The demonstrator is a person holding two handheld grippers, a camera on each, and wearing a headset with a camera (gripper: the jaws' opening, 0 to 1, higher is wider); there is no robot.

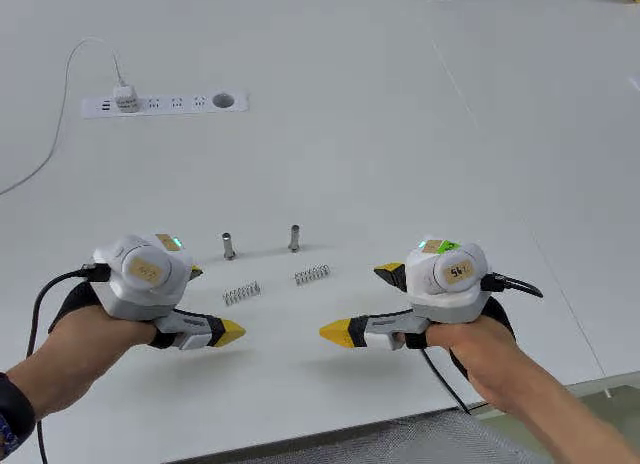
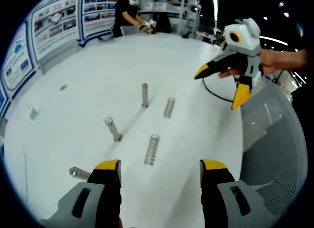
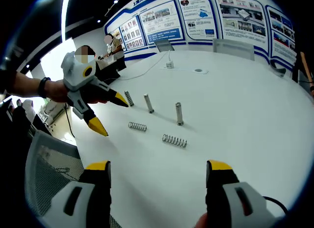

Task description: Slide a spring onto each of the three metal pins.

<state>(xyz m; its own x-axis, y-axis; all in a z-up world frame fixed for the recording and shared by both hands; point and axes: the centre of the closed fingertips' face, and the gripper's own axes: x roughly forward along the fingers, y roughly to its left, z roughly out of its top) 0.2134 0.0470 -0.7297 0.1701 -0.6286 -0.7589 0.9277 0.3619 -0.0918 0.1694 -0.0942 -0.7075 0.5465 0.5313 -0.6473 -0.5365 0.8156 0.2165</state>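
Your left gripper [image 1: 212,302] is held low over the white table [image 1: 400,134]. Its yellow-tipped jaws are spread wide with nothing between them. Your right gripper [image 1: 362,302] faces it from the other side, and its jaws are likewise parted and empty. The two pairs of tips point toward each other and stay well apart.

Just beyond the gap between the grippers stand two short, upright grey metal pins, the left pin [image 1: 228,246] and the right pin [image 1: 294,238]. Both are bare.

On the table in front of them, two small silver coil springs lie on their sides. The left spring [image 1: 241,293] is near the left pin, and the right spring [image 1: 312,274] is just in front of the right pin. Neither spring touches a pin or a jaw.

In the right gripper view, a third coiled piece [image 3: 129,98] stands tilted just beside one jaw tip of your left gripper. It looks like a spring around a pin, but you cannot tell that for certain from here.

Farther back on the table lies a long white power strip [image 1: 165,103] with a white plug [image 1: 125,97] seated in it. A grey mesh chair back [image 1: 400,442] shows at the near edge of the table, between your arms.
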